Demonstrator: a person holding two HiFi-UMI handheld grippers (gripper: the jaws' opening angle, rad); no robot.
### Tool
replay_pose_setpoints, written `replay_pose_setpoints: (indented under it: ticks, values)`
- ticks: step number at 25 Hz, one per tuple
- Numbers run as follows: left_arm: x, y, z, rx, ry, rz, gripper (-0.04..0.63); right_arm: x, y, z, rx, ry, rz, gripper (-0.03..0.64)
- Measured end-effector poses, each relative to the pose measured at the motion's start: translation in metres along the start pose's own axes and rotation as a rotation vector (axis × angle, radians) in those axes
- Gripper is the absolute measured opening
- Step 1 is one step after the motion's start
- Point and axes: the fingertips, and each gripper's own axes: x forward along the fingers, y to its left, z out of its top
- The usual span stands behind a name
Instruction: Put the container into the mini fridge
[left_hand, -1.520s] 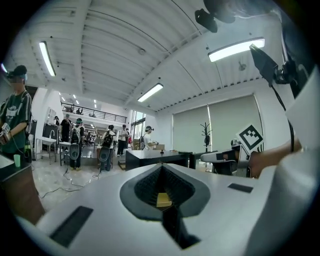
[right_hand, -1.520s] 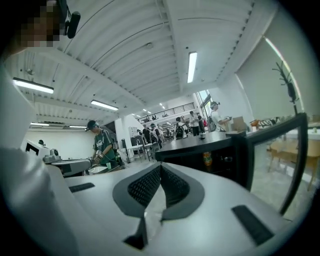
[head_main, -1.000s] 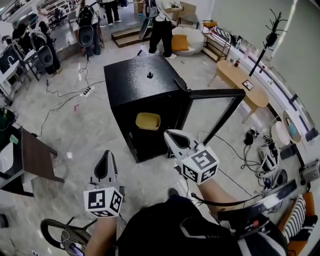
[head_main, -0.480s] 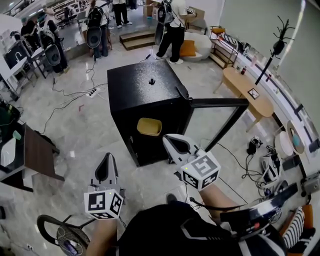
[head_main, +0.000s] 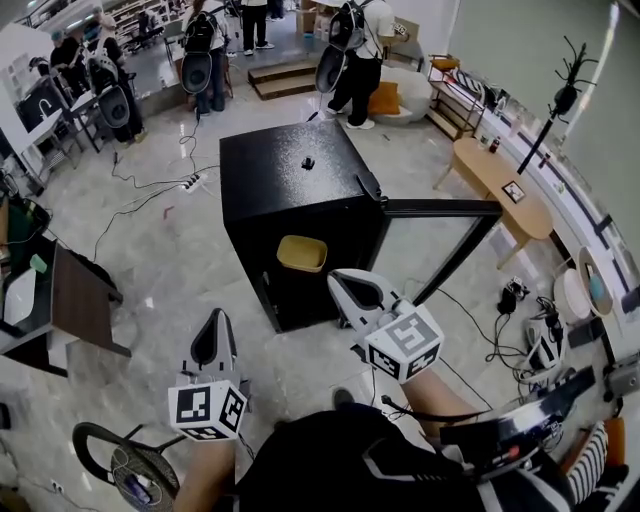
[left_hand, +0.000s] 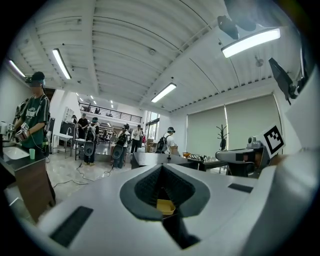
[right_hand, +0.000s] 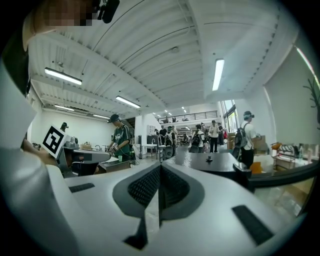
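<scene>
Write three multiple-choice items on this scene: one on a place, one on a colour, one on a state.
1. Where is the yellow container?
A. On the floor
B. Inside the fridge
C. On top of the fridge

2. What colour is the fridge?
A. White
B. Red
C. Black

3. How does the fridge door stand?
A. Open
B. Shut
C. Taken off

Answers:
1 B: the container shows inside the fridge's open front.
2 C: its top and sides are black.
3 A: the door is swung out to the right in the head view.
</scene>
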Motion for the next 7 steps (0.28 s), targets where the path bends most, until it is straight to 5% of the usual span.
replay_pose_setpoints:
  ticks: [7]
  values:
    - [-0.0069, -0.0005, 0.0018, -0.024, -0.002, 0.007, 0.008, -0.0020, -0.0004, 0.0040, -0.002, -0.015, 0.007, 0.017]
